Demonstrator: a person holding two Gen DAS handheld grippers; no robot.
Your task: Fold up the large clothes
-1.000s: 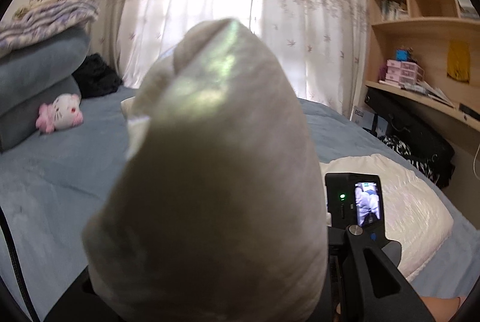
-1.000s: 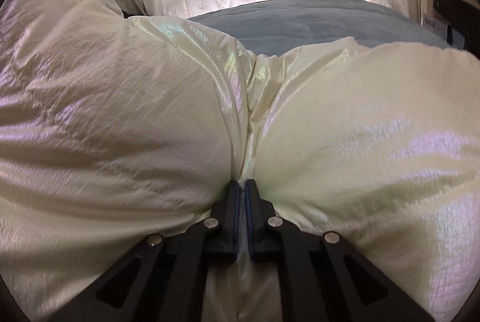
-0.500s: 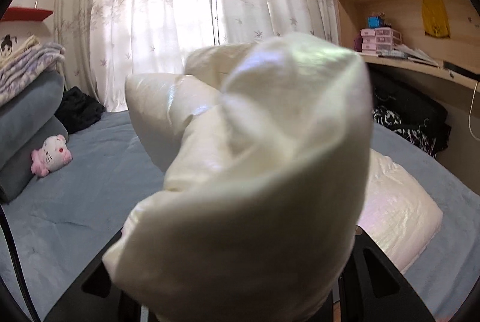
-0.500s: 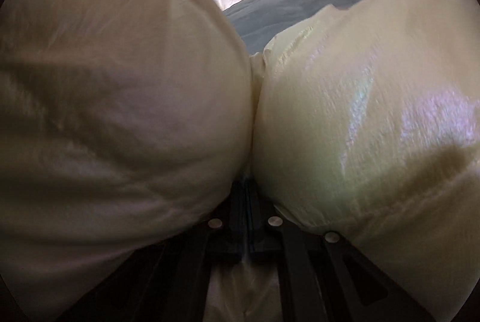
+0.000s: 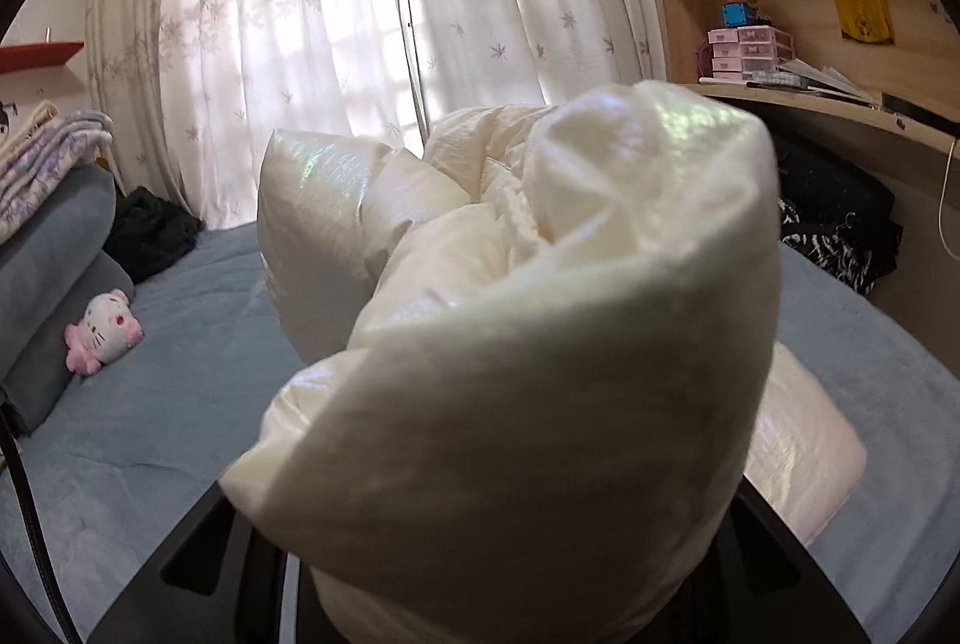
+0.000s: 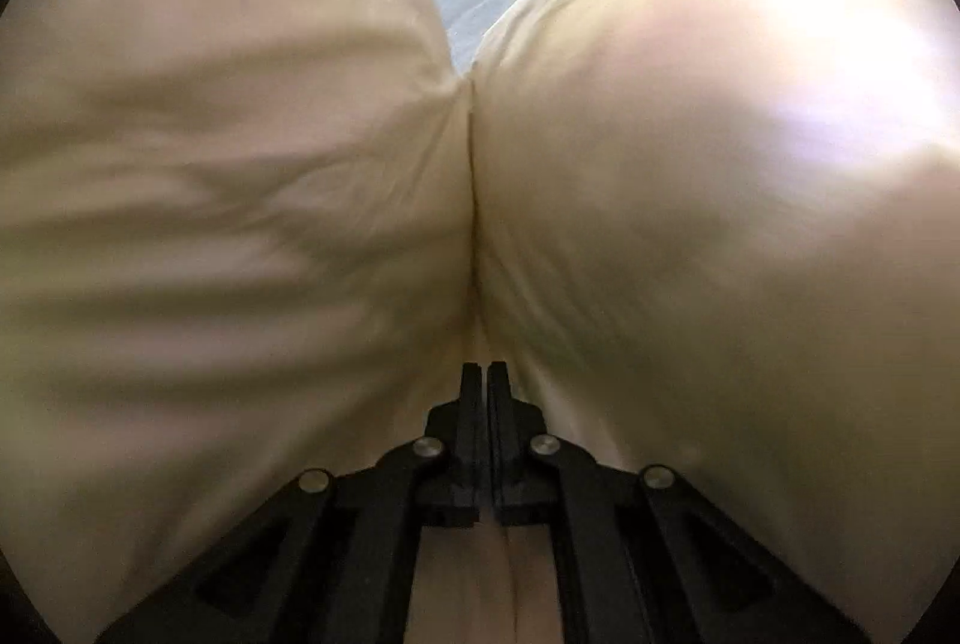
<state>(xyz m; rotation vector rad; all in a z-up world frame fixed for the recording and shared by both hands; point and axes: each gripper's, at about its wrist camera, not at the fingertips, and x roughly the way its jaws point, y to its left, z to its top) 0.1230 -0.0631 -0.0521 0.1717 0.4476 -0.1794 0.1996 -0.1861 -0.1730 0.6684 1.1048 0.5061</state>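
Above the blue bed (image 5: 180, 440): cream puffer jacket (image 5: 540, 344) bunched and lifted. Left hand-held gripper (image 5: 510, 596) narrowly clamped on a thick wad; right hand-held gripper (image 6: 485, 374) pinched tight on a seam. Best carried across level, grips firm, then laid flat.

glossy cream jacket (image 5: 540, 344) — matt bedsheet (image 5: 180, 404)

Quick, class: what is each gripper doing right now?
Left gripper: closed on a thick bunch of the cream puffer jacket.
Right gripper: shut, pinching the jacket's fabric.
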